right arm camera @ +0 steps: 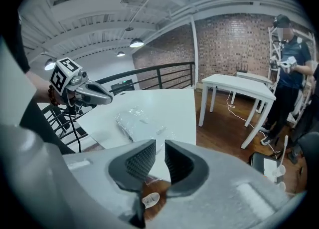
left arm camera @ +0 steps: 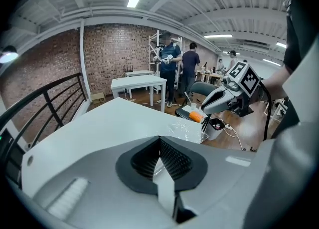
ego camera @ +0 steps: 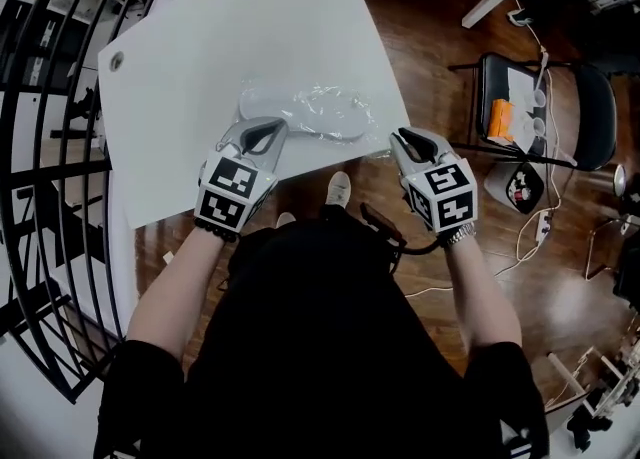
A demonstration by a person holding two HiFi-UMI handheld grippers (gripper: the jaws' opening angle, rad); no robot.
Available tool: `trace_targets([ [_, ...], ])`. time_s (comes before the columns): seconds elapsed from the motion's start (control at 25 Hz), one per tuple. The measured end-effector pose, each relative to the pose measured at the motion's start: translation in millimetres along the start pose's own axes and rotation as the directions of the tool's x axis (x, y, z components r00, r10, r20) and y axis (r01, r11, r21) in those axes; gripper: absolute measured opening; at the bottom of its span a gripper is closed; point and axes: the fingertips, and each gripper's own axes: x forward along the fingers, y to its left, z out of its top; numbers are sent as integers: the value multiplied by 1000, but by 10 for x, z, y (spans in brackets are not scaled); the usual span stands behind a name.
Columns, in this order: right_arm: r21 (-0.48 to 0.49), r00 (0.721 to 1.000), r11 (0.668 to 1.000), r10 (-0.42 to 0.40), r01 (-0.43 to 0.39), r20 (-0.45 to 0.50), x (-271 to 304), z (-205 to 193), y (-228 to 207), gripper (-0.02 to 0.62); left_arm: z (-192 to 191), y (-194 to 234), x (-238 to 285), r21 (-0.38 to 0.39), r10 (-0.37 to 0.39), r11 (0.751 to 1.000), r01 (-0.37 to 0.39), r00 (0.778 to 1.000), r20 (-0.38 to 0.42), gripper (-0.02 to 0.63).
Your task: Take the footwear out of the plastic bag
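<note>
Head view: footwear [ego camera: 345, 117] in plastic bag [ego camera: 305, 102], mid-frame.
Left gripper [ego camera: 262, 131] fingers closed, right gripper [ego camera: 406, 136] fingers barely apart, both empty; I'd pinch loose film.

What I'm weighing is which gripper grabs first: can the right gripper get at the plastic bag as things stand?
Probably yes. The right gripper hovers just right of the plastic bag on the table, jaws slightly apart and empty, with nothing between them.

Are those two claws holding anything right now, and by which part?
Nothing is held. The left gripper is shut and empty, the right gripper slightly open and empty; the bag lies on the table ahead.
</note>
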Motion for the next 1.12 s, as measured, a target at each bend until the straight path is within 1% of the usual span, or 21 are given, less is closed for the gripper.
trace_targets([
  [0.16,-60,997,996,64,-66,-44,172,-118,-153,55,-49,29,173,-13,35,999,-36,998,-56,17],
  [0.28,-77,990,990,114,-121,-80,277,-190,-159,68,-73,36,212,-18,42,999,-44,996,-80,22],
  [0.4,-96,984,983,146,-156,-105,391,-228,-162,69,-127,72,248,-10,49,999,-50,993,-104,31],
  [0.64,-196,979,965,146,-173,-145,565,-245,-174,69,-264,168,356,13,59,998,-57,988,-143,35],
  [0.76,-220,975,959,146,-181,-166,619,-267,-162,69,-358,195,403,26,47,999,-44,984,-169,35],
  [0.84,-225,973,956,148,-187,-178,640,-287,-152,69,-409,202,445,47,38,998,-29,981,-191,38],
  [0.96,-230,969,954,150,-194,-198,676,-329,-149,69,-497,256,541,89,41,996,-20,970,-238,44],
  [1.04,-234,965,951,153,-203,-214,699,-363,-128,69,-610,318,596,110,54,994,-23,956,-287,44],
  [1.12,-239,960,948,155,-211,-231,728,-399,-109,69,-746,362,645,114,55,993,-18,941,-334,44],
])
